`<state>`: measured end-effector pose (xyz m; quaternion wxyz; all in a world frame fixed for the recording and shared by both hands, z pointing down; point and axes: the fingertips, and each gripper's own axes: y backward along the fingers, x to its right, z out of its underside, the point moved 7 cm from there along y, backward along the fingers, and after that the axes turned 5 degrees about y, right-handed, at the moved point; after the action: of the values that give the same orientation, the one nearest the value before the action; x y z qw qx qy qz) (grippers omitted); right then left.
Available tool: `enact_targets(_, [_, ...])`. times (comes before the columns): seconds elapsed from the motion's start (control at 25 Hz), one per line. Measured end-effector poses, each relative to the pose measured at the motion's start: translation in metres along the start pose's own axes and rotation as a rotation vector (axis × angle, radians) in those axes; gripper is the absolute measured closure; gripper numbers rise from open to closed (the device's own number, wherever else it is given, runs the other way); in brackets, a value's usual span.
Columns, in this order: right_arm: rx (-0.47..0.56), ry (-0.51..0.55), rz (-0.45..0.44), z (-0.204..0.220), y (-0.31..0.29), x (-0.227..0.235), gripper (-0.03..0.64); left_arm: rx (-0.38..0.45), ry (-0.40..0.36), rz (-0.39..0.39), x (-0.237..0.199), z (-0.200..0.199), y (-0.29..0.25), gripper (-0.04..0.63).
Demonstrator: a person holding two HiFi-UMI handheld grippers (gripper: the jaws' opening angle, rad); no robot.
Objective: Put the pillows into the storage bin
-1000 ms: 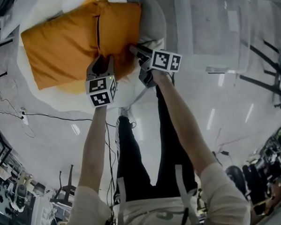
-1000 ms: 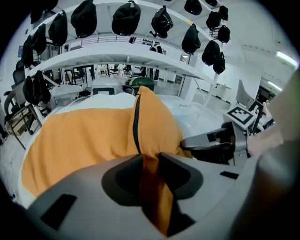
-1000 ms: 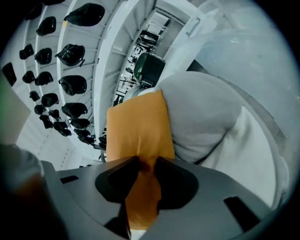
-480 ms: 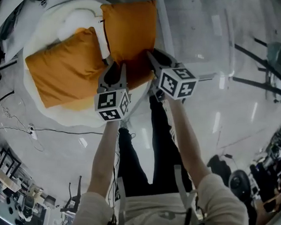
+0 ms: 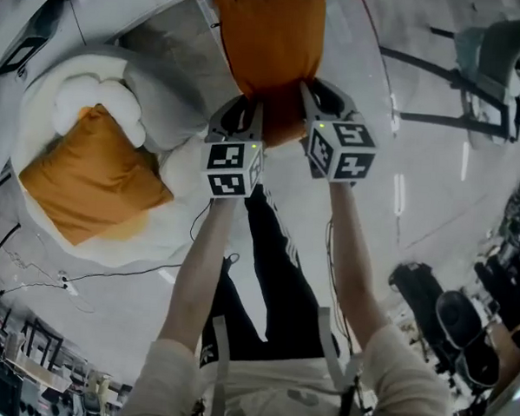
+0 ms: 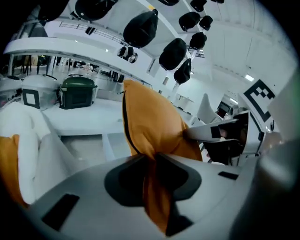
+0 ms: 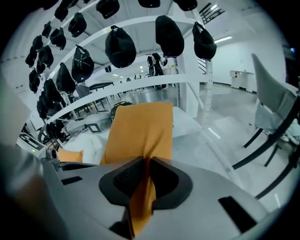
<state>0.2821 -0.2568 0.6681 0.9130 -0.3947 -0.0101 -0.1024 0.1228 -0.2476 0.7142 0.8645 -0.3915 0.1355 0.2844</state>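
**Fingers to surroundings.** The jaws of your left gripper (image 6: 152, 157) and right gripper (image 7: 144, 161) have just been closing. Each now pinches a fold along the near edge of one orange pillow (image 5: 271, 38), held clear of the floor between them. The wall of the clear bin (image 5: 376, 61) shows just right of this pillow; whether the pillow is inside yet cannot be told. A second orange pillow (image 5: 86, 181) lies on the white cushion (image 5: 83, 98), well apart. Judged progress: the first pillow awaits release, and the second is untouched.
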Motion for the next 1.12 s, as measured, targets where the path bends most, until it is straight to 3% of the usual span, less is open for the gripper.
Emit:
enact_targets(0.24, [0.001, 0.013, 0.036, 0.022, -0.001, 0.035, 0.558, -0.045, 0.015, 0.024, 0.02, 0.02, -0.028, 0.483])
enact_targets(0.32, [0.02, -0.013, 0.04, 0.027, -0.006, 0.04, 0.465, -0.065, 0.015, -0.005, 0.013, 0.026, -0.031, 0.4])
enact_targets(0.36, [0.018, -0.026, 0.036, 0.028, -0.009, 0.04, 0.342, -0.066, 0.011, -0.017, 0.009, 0.026, -0.03, 0.377])
enact_targets(0.52, [0.001, -0.007, -0.029, 0.025, -0.017, 0.019, 0.334, -0.043, 0.005, -0.073, -0.015, 0.026, -0.011, 0.37])
enact_targets(0.76, [-0.03, 0.077, -0.184, 0.024, -0.039, -0.068, 0.334, -0.011, 0.113, -0.218, -0.083, 0.032, 0.041, 0.37])
enact_targets(0.88, [-0.039, 0.145, -0.32, 0.019, -0.06, -0.128, 0.334, 0.024, 0.215, -0.31, -0.127, 0.04, 0.072, 0.368])
enact_targets(1.0, [-0.047, 0.202, -0.446, 0.018, -0.083, -0.186, 0.334, 0.089, 0.414, -0.364, -0.168, 0.057, 0.103, 0.37])
enact_targets(1.12, [-0.046, 0.326, -0.539, 0.011, -0.111, -0.24, 0.334, 0.268, 0.697, -0.274, -0.204, 0.078, 0.122, 0.37])
